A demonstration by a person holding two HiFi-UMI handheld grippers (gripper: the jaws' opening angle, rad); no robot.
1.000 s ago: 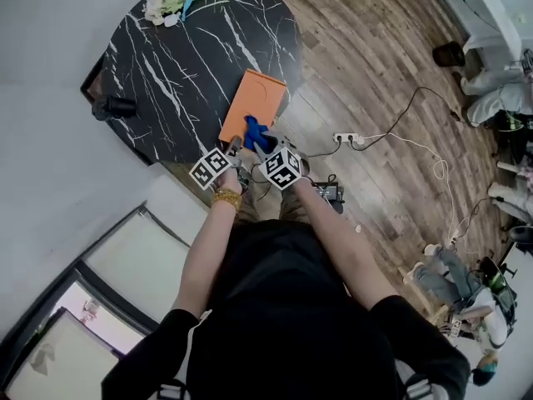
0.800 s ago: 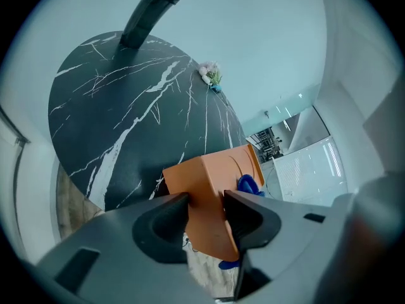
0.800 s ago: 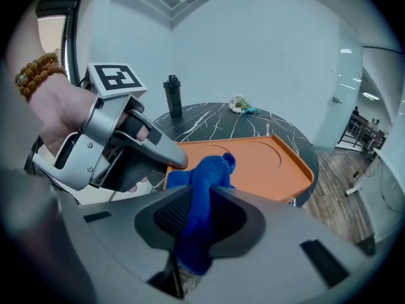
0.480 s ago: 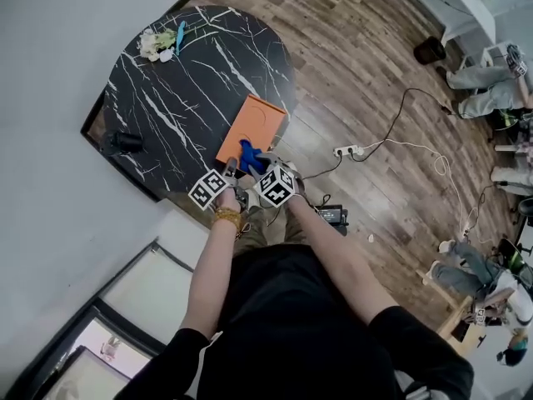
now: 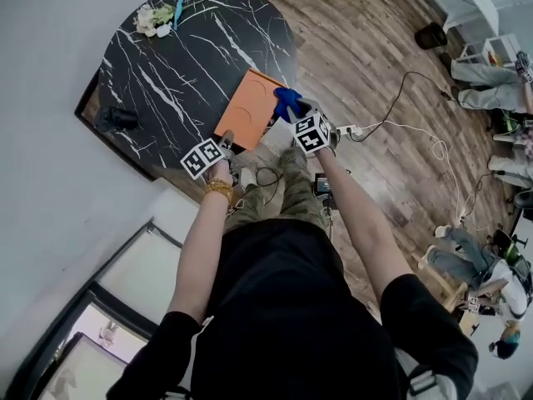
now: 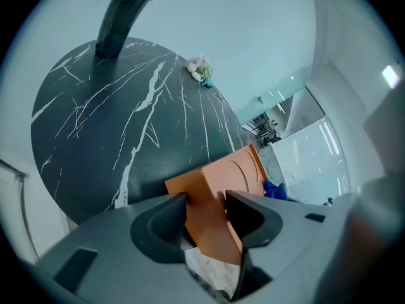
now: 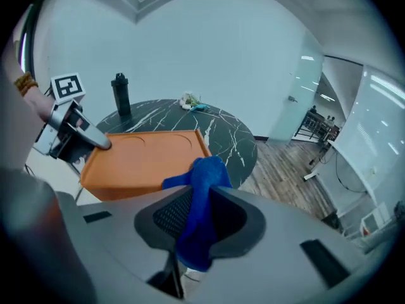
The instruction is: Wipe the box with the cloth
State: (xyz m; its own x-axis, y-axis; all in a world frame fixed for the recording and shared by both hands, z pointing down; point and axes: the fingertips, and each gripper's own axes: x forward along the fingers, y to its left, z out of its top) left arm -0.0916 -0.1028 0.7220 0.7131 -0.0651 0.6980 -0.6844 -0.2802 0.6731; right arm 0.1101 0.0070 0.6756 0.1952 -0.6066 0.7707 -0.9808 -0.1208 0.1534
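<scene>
Left gripper pinches the near corner of the orange box, its jaws just eased a touch wider, pads on it. Right gripper clamps the blue cloth at the box's right edge, on the black marble table.

Left arm and right arm extended forward; left gripper angled down, jaws just opened slightly, box corner gripped between; right gripper angled down, jaws clamped on cloth
</scene>
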